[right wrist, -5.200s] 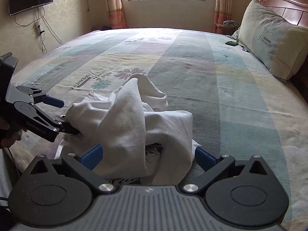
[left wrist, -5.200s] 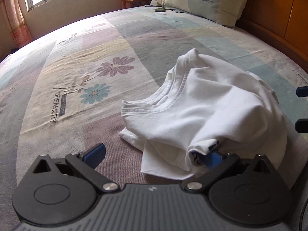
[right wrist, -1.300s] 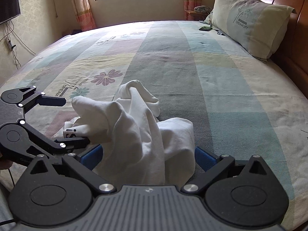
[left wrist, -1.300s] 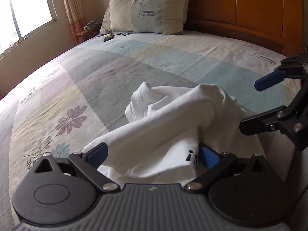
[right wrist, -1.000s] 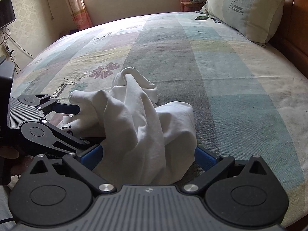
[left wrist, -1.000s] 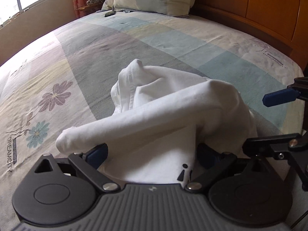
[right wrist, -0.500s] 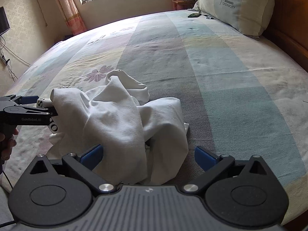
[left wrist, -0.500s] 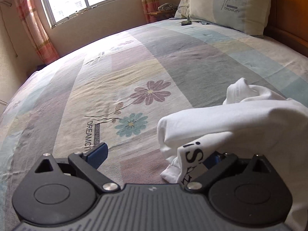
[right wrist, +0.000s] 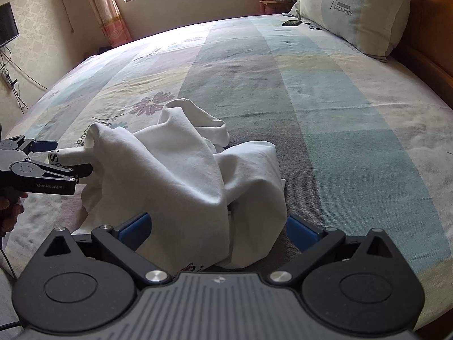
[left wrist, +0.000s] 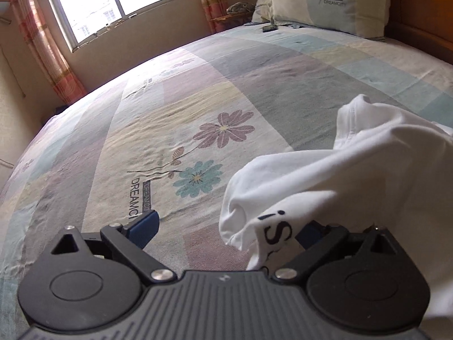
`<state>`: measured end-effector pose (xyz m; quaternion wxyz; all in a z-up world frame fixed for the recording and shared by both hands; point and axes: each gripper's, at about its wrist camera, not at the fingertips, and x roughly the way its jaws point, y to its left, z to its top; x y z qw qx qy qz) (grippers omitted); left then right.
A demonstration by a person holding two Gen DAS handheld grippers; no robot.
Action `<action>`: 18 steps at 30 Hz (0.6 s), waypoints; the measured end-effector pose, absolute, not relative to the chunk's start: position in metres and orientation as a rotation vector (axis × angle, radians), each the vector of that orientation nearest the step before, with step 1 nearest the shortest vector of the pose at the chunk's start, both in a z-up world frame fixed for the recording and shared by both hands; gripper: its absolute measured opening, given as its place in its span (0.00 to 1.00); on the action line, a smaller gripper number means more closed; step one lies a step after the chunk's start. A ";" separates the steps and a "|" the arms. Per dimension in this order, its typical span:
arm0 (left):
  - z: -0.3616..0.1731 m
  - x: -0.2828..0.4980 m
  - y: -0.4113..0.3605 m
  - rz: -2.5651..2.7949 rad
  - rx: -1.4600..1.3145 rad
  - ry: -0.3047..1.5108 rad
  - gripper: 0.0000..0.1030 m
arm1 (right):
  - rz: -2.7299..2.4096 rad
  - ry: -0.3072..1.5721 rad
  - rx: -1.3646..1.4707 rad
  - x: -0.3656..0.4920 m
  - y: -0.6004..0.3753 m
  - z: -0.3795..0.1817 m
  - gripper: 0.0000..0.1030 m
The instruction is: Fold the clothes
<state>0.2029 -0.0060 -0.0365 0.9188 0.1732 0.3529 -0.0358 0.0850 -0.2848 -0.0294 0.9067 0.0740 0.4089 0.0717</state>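
Note:
A crumpled white T-shirt (right wrist: 175,175) with black lettering lies in a heap on the patchwork bedsheet (right wrist: 325,99). My right gripper (right wrist: 218,231) is open, its blue pads on either side of the heap's near edge, with fabric between them. At the left of the right wrist view, my left gripper (right wrist: 63,157) is open, and a printed fold of the shirt reaches between its fingers. In the left wrist view the left gripper (left wrist: 226,229) stands wide. The T-shirt (left wrist: 339,175) drapes over its right finger, and its left finger (left wrist: 144,226) is bare over the sheet.
A pillow (right wrist: 356,8) leans on the wooden headboard (right wrist: 436,28) at the far right, with a small dark object (right wrist: 291,22) beside it. A window (left wrist: 113,2) with curtains is at the far end. A hand (right wrist: 7,206) holds the left gripper. A screen (right wrist: 7,25) hangs on the left wall.
Over the last second my left gripper swung from facing the headboard to facing the window and moved left, drawing the printed fold with it. The right gripper stayed open over the heap.

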 end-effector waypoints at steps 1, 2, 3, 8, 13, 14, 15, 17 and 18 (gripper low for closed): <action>-0.036 0.213 0.000 -0.035 0.328 0.734 0.97 | 0.146 0.843 0.148 0.084 -0.284 -0.029 1.00; -0.036 0.221 0.006 -0.017 0.307 0.740 0.97 | 0.143 0.842 0.146 0.083 -0.284 -0.028 1.00; -0.036 0.229 0.014 0.019 0.298 0.744 0.97 | 0.139 0.842 0.143 0.083 -0.285 -0.028 1.00; -0.038 0.260 0.052 0.184 0.343 0.769 0.97 | 0.116 0.852 0.144 0.085 -0.293 -0.031 1.00; -0.032 0.244 0.063 0.102 0.306 0.785 0.96 | 0.126 0.872 0.144 0.091 -0.290 -0.041 1.00; -0.032 0.238 0.062 0.073 0.306 0.785 0.96 | 0.131 0.878 0.137 0.093 -0.288 -0.043 1.00; -0.031 0.231 0.061 0.045 0.306 0.785 0.96 | 0.138 0.883 0.129 0.094 -0.286 -0.047 1.00; -0.028 0.217 0.055 -0.028 0.297 0.780 0.96 | 0.153 0.892 0.112 0.097 -0.280 -0.055 1.00; -0.027 0.211 0.052 -0.053 0.302 0.775 0.96 | 0.157 0.900 0.099 0.098 -0.278 -0.061 1.00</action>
